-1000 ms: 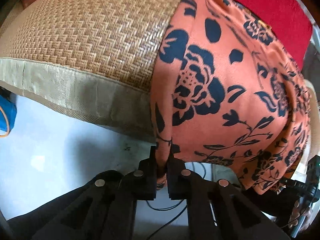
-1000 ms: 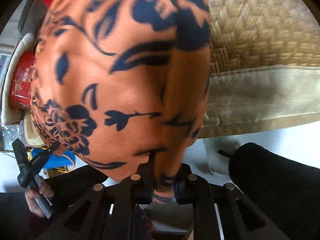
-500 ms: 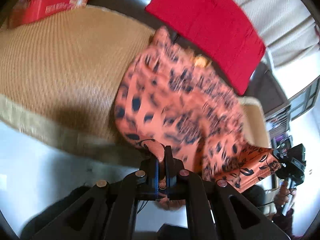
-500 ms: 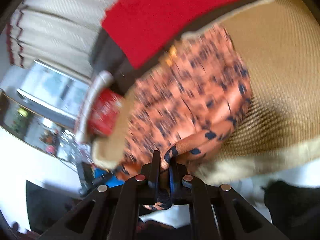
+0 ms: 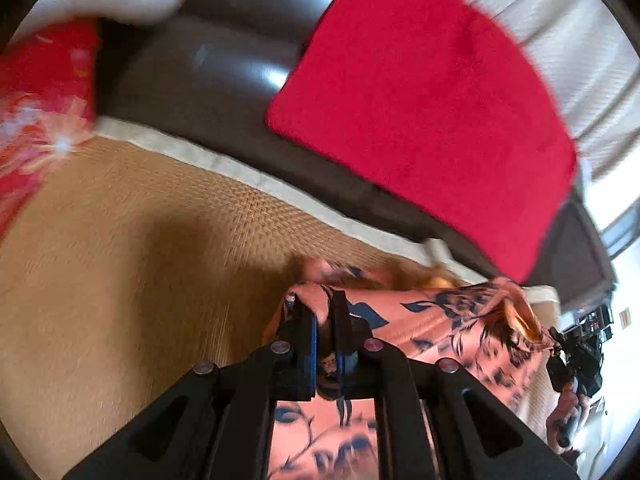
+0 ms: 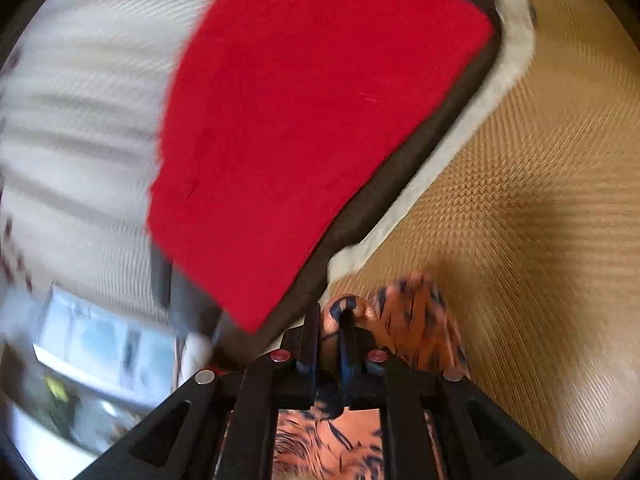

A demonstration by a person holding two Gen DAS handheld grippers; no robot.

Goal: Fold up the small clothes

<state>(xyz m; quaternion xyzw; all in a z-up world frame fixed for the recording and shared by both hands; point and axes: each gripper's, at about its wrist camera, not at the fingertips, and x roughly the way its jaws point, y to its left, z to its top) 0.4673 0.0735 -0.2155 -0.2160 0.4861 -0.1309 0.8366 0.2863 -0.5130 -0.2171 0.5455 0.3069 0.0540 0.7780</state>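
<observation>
a woven mat (image 5: 120, 240) covered the seat of a dark sofa (image 5: 224, 80), with a red cushion (image 5: 420, 100) against its back. the orange flowered garment (image 5: 440, 320) hung stretched between the left gripper (image 5: 325, 320) and right gripper (image 6: 329, 320), just above the mat. both jaws, nearly closed and starting to ease apart, pinched its edge. it looked thin, light, floppy and probably slippery, so edges and corners seemed the best holds.
</observation>
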